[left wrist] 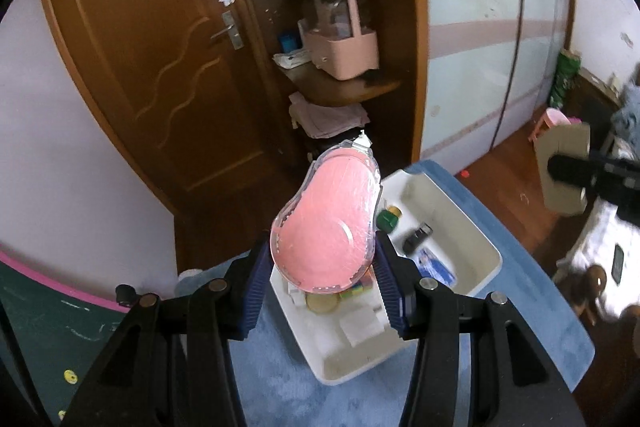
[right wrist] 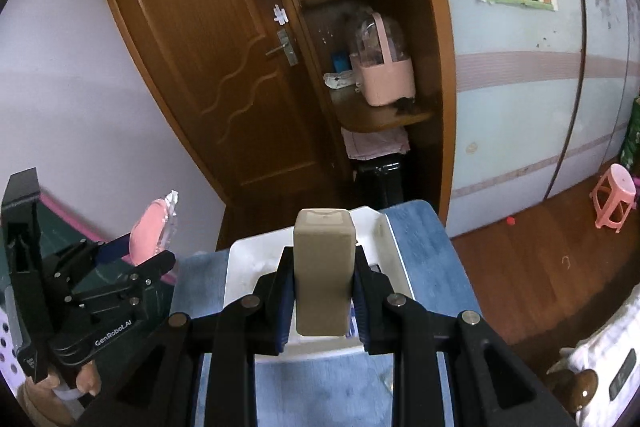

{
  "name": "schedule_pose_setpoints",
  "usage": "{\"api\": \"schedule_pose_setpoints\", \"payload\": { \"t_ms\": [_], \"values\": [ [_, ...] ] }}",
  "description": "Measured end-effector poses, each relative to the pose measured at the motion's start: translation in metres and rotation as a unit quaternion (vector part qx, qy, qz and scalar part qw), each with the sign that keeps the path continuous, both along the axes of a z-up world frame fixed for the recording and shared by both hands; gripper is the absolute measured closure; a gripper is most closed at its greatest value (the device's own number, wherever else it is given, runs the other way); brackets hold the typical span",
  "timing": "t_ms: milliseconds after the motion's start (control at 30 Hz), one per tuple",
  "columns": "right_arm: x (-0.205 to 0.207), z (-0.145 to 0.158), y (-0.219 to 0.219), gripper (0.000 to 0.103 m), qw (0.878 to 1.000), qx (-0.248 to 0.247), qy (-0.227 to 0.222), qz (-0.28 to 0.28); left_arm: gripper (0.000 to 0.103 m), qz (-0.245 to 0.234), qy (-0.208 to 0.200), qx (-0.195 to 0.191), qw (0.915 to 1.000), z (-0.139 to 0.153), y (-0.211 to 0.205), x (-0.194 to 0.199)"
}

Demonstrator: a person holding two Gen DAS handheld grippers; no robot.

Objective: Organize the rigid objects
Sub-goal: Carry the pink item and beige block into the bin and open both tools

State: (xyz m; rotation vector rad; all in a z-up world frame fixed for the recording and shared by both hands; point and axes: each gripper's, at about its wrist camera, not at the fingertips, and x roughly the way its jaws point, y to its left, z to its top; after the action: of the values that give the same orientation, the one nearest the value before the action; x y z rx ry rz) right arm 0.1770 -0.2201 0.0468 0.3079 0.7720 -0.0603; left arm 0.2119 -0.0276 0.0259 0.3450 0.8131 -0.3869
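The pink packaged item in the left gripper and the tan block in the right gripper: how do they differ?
The pink packaged item is flat, rounded and pear-shaped, sealed in a clear plastic shell; the tan block is a plain, matte rectangular box with no wrapping. The pink item is wide and thin, seen edge-on from the right wrist; the tan block is thick and stands upright. Both are clamped between gripper fingers and held above the white bin.

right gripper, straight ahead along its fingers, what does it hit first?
Likely the far wall of the white bin, judging by the right gripper pointing over it while shut on the tan box. If it clears the rim, the wooden door area; depth is unclear.
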Motion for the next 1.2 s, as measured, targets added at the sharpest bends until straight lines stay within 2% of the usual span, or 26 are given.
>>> {"api": "schedule_pose_setpoints", "payload": {
  "t_ms": [133, 267, 433, 500, 600, 867, 1033, 1100, 1167, 1200],
  "values": [
    [0.046, -0.044, 0.001, 0.077, 0.999, 0.005, 0.046, -0.004, 0.05, 0.007, 0.02, -0.004, 0.9998, -0.029, -0.01, 0.043],
    [0.075, -0.107, 0.01, 0.077, 0.994, 0.019, 0.112, -0.003, 0.05, 0.002, 0.062, 0.012, 0.998, -0.081, -0.02, 0.073],
    [0.084, -0.181, 0.033, 0.077, 0.983, 0.032, 0.18, 0.016, 0.05, -0.003, 0.119, 0.047, 0.9917, -0.15, -0.026, 0.098],
    [0.085, -0.208, 0.04, 0.077, 0.977, 0.039, 0.207, 0.024, 0.05, -0.004, 0.133, 0.057, 0.9894, -0.167, -0.027, 0.102],
    [0.084, -0.231, 0.049, 0.077, 0.972, 0.047, 0.23, 0.03, 0.05, -0.003, 0.145, 0.064, 0.9873, -0.184, -0.029, 0.108],
    [0.091, -0.255, 0.058, 0.077, 0.964, 0.053, 0.257, 0.032, 0.05, -0.007, 0.181, 0.068, 0.981, -0.21, -0.03, 0.119],
    [0.089, -0.255, 0.064, 0.076, 0.968, 0.038, 0.247, 0.037, 0.049, -0.004, 0.182, 0.064, 0.9813, -0.212, -0.029, 0.12],
    [0.088, -0.253, 0.067, 0.071, 0.969, 0.036, 0.241, 0.042, 0.049, -0.004, 0.177, 0.058, 0.9825, -0.211, -0.029, 0.118],
    [0.086, -0.252, 0.072, 0.059, 0.972, 0.028, 0.228, 0.044, 0.041, -0.001, 0.179, 0.052, 0.9825, -0.209, -0.028, 0.114],
    [0.082, -0.247, 0.074, 0.057, 0.974, 0.024, 0.219, 0.045, 0.04, 0.001, 0.178, 0.047, 0.9829, -0.205, -0.027, 0.112]
  ]
}}
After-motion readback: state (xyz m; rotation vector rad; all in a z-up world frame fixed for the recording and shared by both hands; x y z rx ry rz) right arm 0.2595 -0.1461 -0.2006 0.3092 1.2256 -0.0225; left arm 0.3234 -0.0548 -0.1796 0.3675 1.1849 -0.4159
